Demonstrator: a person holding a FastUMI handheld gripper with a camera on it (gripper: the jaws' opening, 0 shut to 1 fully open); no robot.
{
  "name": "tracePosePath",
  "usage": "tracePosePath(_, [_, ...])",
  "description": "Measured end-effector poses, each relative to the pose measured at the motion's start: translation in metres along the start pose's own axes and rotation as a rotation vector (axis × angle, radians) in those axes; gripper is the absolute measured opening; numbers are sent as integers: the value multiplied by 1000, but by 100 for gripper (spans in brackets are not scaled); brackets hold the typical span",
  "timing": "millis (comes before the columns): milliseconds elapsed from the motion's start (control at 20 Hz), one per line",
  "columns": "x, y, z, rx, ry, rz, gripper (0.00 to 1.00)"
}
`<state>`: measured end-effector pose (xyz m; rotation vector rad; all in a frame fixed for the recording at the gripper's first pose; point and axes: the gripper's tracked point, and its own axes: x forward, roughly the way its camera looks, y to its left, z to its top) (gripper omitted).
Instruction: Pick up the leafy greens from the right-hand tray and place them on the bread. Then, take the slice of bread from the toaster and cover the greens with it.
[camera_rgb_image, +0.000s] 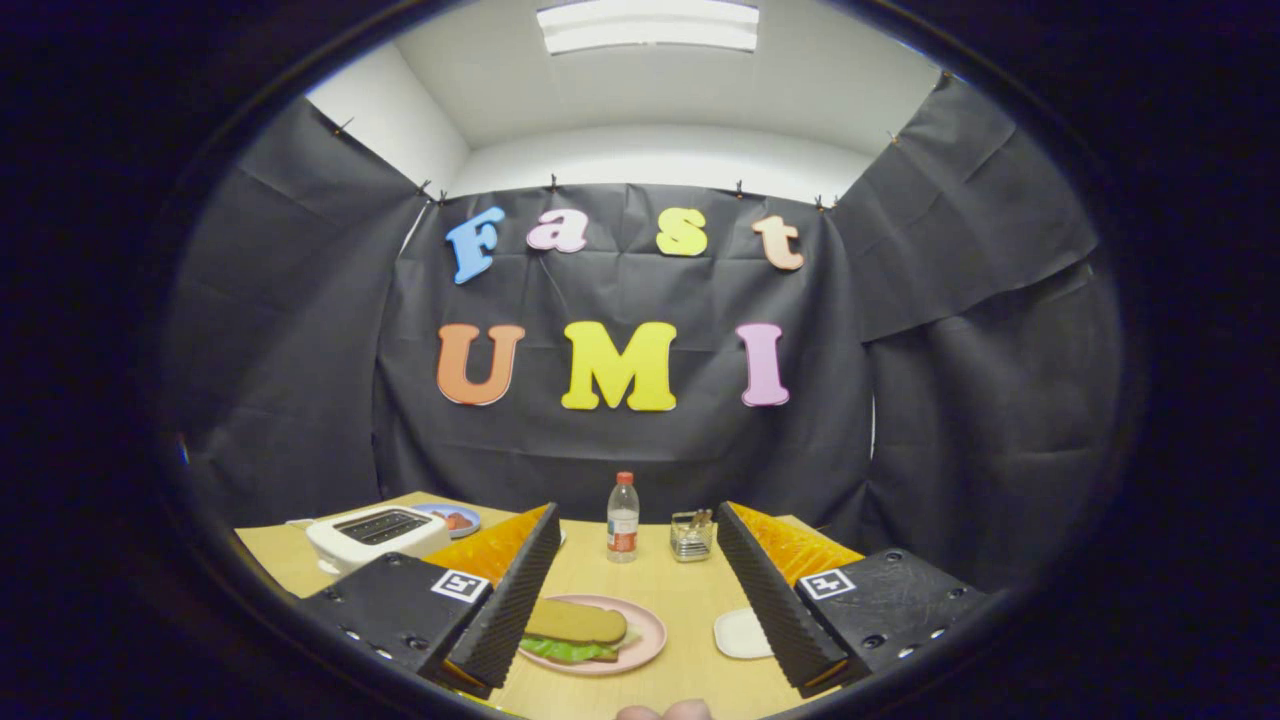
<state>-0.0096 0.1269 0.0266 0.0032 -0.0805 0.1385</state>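
The black ribbed jaws (635, 600) are being held wide apart above the pale wooden tabletop (690, 600), with nothing clamped between them. Between them, nearer the left one, a tan slice of bread (575, 621) is lying over the green leafy greens (560, 649) on a round pink plate (648, 632). A white two-slot toaster (375, 535) is being seen beyond the left jaw. A small white square tray (740, 633) is sitting just beside the right jaw. A clear plastic bottle with a red cap (623, 518) is standing farther ahead.

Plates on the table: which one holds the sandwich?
The pink plate between the open gripper fingers, carrying bread over greens. The blue plate sits beyond the toaster.
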Motion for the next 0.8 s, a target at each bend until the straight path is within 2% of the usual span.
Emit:
tracePosePath(550, [-7, 0, 1, -23, 2, -8, 96])
tracePosePath(800, [-1, 0, -6, 7, 27, -2, 96])
